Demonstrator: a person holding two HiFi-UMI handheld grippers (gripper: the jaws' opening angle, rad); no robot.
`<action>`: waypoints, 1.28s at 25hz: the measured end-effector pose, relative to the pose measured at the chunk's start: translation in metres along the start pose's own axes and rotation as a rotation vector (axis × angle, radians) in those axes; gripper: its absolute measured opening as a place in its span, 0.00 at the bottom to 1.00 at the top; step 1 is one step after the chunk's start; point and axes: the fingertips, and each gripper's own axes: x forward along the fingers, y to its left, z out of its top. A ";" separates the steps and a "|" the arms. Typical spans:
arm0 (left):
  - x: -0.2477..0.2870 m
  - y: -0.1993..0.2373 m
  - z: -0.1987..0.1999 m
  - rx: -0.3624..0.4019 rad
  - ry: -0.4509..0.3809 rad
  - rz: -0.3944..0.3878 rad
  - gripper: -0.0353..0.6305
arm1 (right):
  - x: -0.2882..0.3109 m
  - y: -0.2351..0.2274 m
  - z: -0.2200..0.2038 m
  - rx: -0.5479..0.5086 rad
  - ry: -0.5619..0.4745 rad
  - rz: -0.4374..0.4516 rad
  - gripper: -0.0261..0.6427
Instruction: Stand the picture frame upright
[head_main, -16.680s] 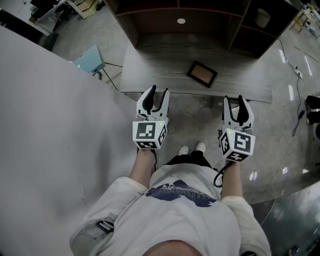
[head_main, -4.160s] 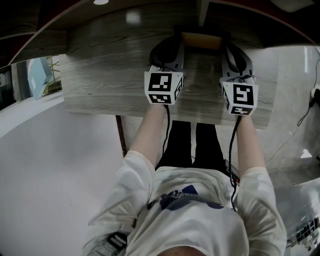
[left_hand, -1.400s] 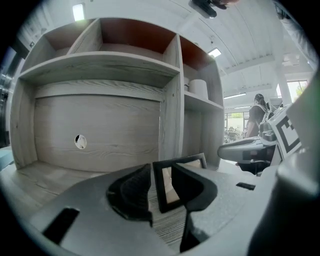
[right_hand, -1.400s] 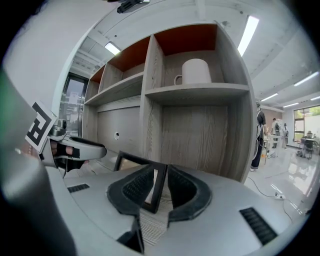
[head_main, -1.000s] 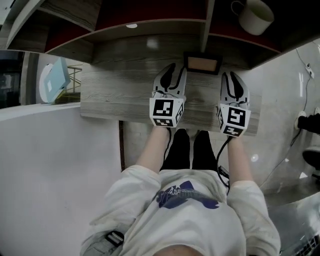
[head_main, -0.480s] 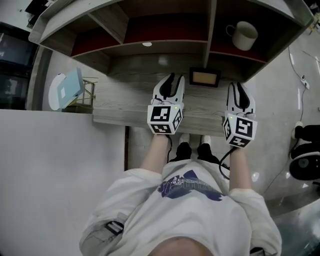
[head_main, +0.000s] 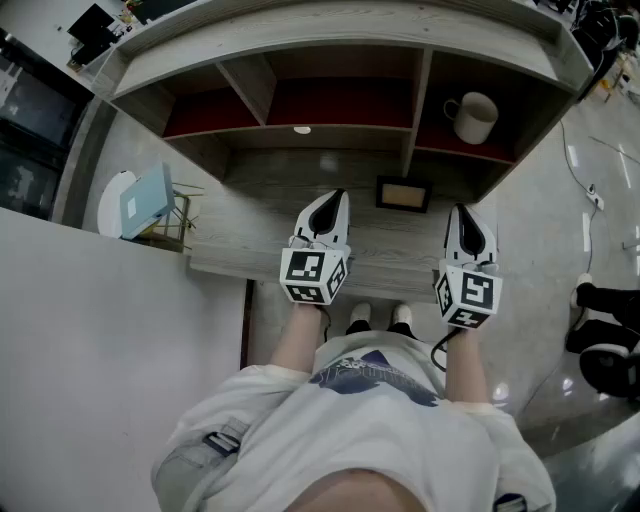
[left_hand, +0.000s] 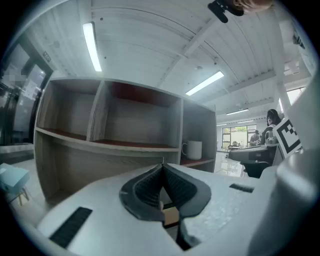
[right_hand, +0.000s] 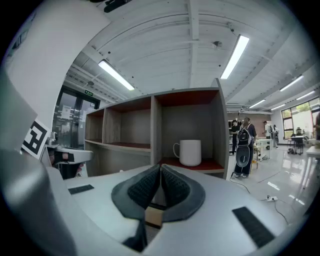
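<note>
The picture frame (head_main: 404, 194), dark-rimmed with a tan face, stands upright at the back of the grey wood desk (head_main: 250, 235), under the shelf unit. My left gripper (head_main: 335, 198) hovers over the desk just left of the frame and apart from it. Its jaws are shut and empty, as the left gripper view (left_hand: 162, 165) shows. My right gripper (head_main: 468, 214) is to the frame's right, nearer the desk's front edge. Its jaws are closing, tips meeting, with nothing between them (right_hand: 160, 166).
A white mug (head_main: 474, 117) sits in the right-hand shelf compartment, also seen as the mug (right_hand: 190, 152) ahead of the right gripper. The other shelf compartments (head_main: 320, 100) hold nothing visible. A light blue chair (head_main: 148, 200) stands left of the desk. People (right_hand: 243, 145) stand far off.
Both grippers have drawn back from the upright frame toward the desk's front edge. The left jaws went from wide open to shut and the right jaws closed. The head view has risen.
</note>
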 end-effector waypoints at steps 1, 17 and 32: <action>-0.001 -0.001 0.004 0.015 -0.008 -0.006 0.06 | -0.002 0.002 0.003 -0.001 -0.007 0.007 0.05; -0.013 -0.013 0.070 0.149 -0.228 -0.053 0.06 | -0.015 0.015 0.055 -0.057 -0.191 0.061 0.03; -0.005 -0.011 0.063 0.138 -0.208 -0.039 0.06 | -0.008 0.012 0.063 -0.103 -0.221 0.055 0.03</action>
